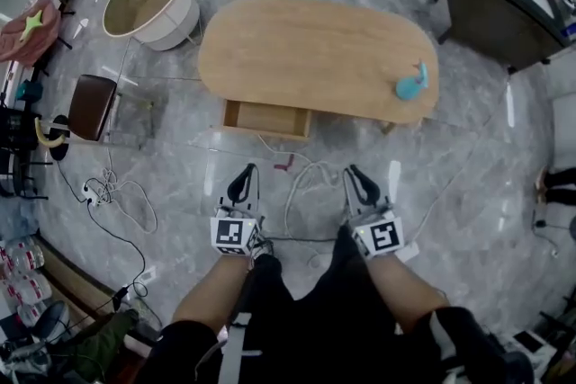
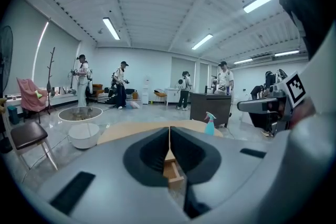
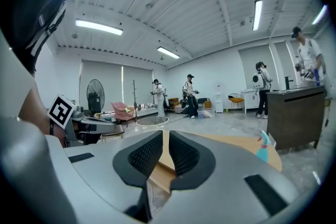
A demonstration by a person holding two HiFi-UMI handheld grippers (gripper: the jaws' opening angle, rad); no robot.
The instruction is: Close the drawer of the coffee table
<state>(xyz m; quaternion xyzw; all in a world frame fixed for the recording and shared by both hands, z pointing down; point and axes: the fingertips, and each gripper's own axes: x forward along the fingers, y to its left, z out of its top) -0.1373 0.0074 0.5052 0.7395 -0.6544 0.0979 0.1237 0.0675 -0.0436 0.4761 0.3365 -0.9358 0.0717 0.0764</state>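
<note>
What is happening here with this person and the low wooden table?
A person faces an oval wooden coffee table with a gripper in each hand. Its drawer is pulled out toward the person, not yet closed. The left gripper and the right gripper are both shut, empty, and short of the drawer. A blue spray bottle sits on the tabletop.

The light wooden coffee table [image 1: 315, 58], with a long top rounded at both ends, lies across the upper middle of the head view and slants slightly down to the right. Its shallow wooden drawer [image 1: 266, 118] stands pulled out from the near long edge, under the left part of the top, with its bare floor showing. In the left gripper view the drawer [image 2: 173, 171] juts forward at lower centre.
</note>
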